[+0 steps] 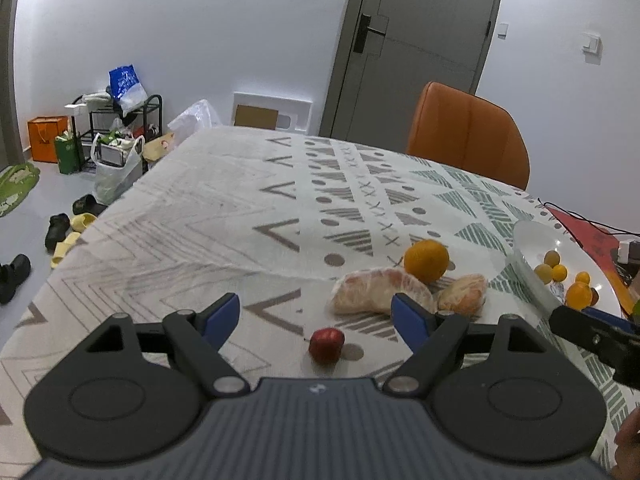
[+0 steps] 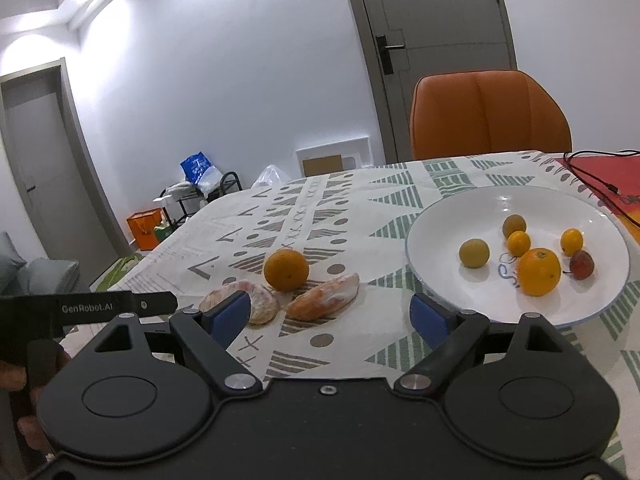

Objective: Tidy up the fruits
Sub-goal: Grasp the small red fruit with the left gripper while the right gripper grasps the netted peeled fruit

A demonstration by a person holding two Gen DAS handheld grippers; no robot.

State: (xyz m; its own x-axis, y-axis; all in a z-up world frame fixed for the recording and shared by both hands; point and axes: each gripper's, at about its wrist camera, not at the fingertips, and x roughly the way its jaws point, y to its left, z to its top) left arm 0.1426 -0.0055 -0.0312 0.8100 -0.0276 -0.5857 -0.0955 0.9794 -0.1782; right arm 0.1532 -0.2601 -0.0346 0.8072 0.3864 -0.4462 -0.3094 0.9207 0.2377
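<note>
Orange chair (image 1: pixel 468 132) at far edge of surface, which wears patterned tablecloth (image 1: pixel 224 216) of grey and green triangles. Grey door (image 1: pixel 416 40) with black handle behind chair. White switch (image 1: pixel 591 45) on wall right of door. Black rack (image 1: pixel 120 128) by wall at left, blue bag (image 1: pixel 126 84) on top, white plastic bag (image 1: pixel 116 168) in front, orange box (image 1: pixel 47 138) beside. Dark shoes and yellow slippers (image 1: pixel 70 236) scattered on floor. Black cable (image 2: pixel 596 184) across red mat (image 2: pixel 600 176) at right.

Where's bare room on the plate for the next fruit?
The plate's far side and left part, beyond the green fruit, are bare. It is crowded near the big orange, the small oranges and the red fruit.
</note>
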